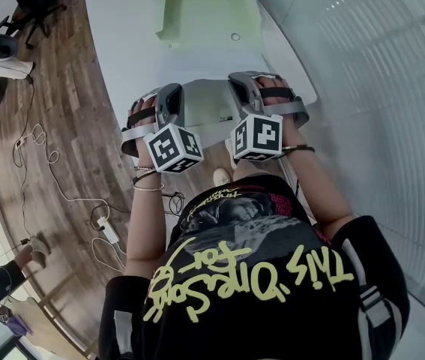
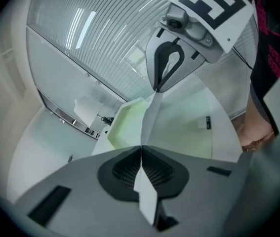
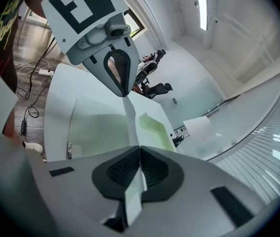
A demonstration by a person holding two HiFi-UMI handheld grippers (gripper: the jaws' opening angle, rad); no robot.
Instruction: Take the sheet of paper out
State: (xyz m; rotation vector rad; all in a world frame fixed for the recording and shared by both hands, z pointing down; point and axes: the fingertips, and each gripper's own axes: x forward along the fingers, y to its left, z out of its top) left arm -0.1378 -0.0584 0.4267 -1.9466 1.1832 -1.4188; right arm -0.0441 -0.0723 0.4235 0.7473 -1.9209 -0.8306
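Note:
A thin white sheet of paper (image 1: 209, 112) hangs in the air between my two grippers, over the near end of the white table (image 1: 130, 36). My left gripper (image 1: 173, 90) is shut on the sheet's left edge and my right gripper (image 1: 240, 81) is shut on its right edge. In the left gripper view the sheet (image 2: 149, 116) runs edge-on from my shut jaws (image 2: 140, 149) across to the right gripper (image 2: 158, 89). From the right gripper's camera the same sheet (image 3: 131, 125) stretches from my jaws (image 3: 140, 149) to the left gripper (image 3: 124, 94).
A pale green tray (image 1: 205, 13) lies on the table beyond the sheet, also seen as the tray (image 2: 125, 122) and tray (image 3: 154, 130). A ribbed glass wall (image 1: 377, 88) runs along the right. Cables and a power strip (image 1: 109, 232) lie on the wooden floor at the left.

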